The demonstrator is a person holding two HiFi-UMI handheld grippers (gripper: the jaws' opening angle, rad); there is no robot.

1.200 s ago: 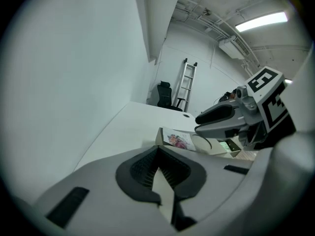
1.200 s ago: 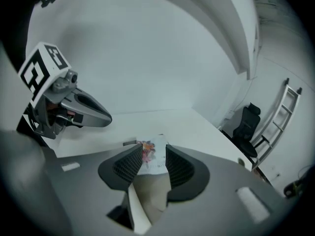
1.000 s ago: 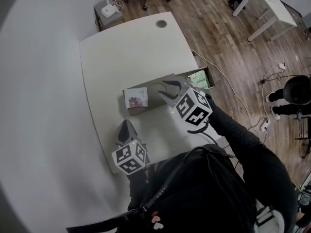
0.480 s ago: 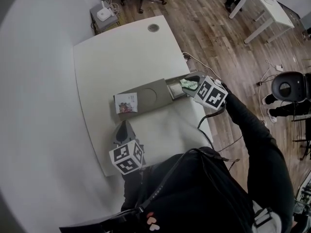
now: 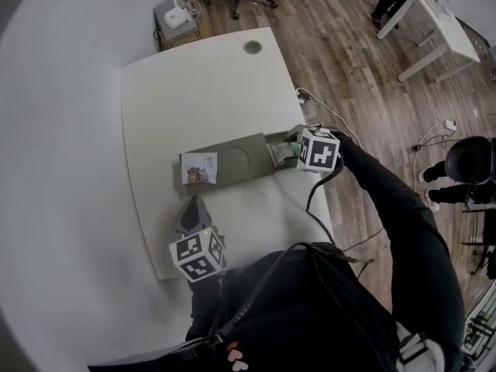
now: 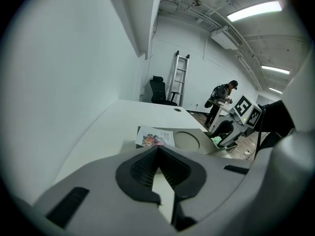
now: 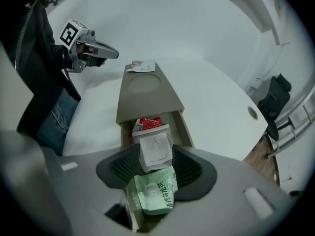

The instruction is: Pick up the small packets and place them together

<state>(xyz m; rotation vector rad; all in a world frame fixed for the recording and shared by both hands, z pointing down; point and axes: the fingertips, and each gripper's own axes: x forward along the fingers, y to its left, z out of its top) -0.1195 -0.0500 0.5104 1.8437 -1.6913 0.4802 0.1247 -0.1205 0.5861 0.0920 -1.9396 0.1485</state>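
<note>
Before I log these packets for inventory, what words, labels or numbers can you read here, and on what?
"乌龙茶", as it seems to read, ends a line of Chinese print on the green packet; the characters before it are unclear.
Grey packet: a bottle outline, no words.
Red packet: print too small to read.
White packet with a picture on the box: print too blurred.

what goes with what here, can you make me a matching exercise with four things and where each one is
1 green packet
2 red packet
3 picture packet
4 left gripper

A at the grey box's closed end
B between the right gripper's open jaws
C over the white table, jaws together
D in the box's open end, beyond the jaws

Pairs: 1-B, 2-D, 3-A, 4-C

The right gripper's jaws have just been opening, green packet between them.
</note>
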